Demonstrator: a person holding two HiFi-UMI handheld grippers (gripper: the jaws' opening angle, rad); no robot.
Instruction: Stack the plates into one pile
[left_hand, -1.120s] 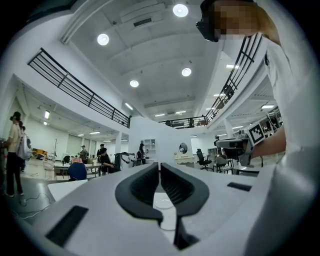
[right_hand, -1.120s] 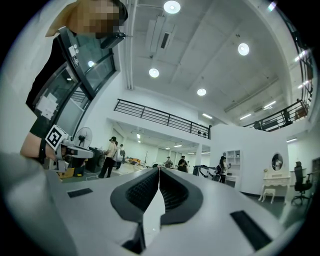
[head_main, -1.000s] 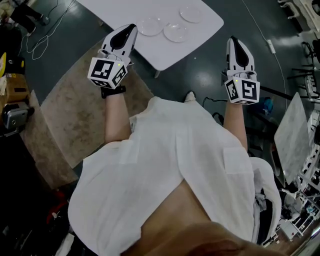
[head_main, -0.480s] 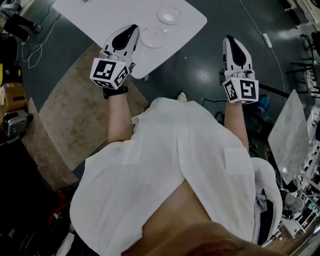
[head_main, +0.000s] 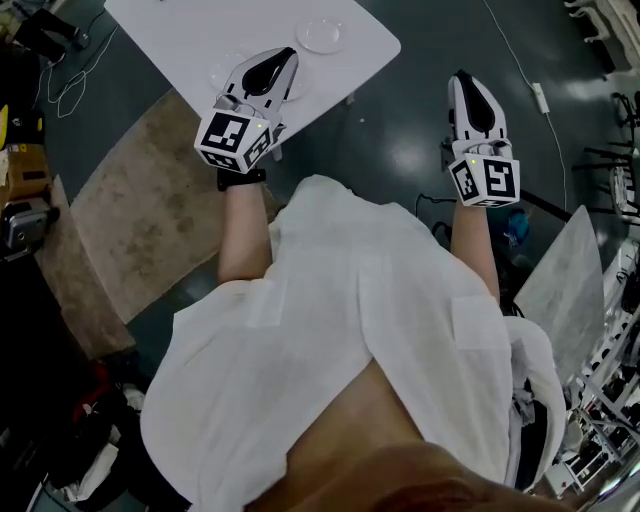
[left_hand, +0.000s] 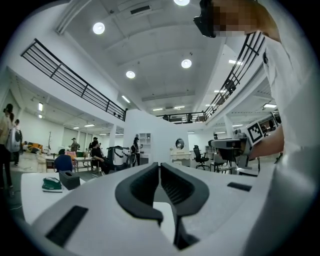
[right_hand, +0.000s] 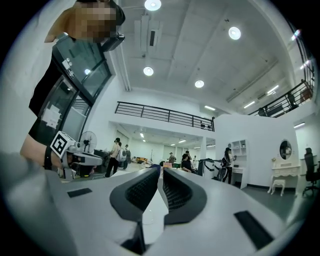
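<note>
Table: a white table fills the top left of the head view, with its rounded corner toward the right.
Plates: all lie apart on the table, none stacked.
First plate: the first plate sits in the open near the table's right edge.
Second plate: the second plate is mostly covered by the left gripper, and only its right rim shows.
Third plate: a faint round outline left of that gripper appears to be a third plate, though the dim picture leaves this unsure.
Left gripper: the left gripper is held level over the table's near edge, pointing toward the plates. Whether it touches anything beneath it cannot be told.
Left fingers: in the left gripper view the dark fingers are pressed together at the tips with nothing between them.
Right gripper: the right gripper is held level over the dark floor, off to the right of the table and well apart from every plate.
Right fingers: in the right gripper view the fingers meet at the tips and grip nothing.
Person: a white shirt fills the lower half of the head view, with both forearms reaching out from it.
Floor: a beige rug lies under the table's near side, and a thin cable runs across the floor at upper right.
Hall: both gripper views look across a bright, high hall with a railed balcony, desks and several people far off.
</note>
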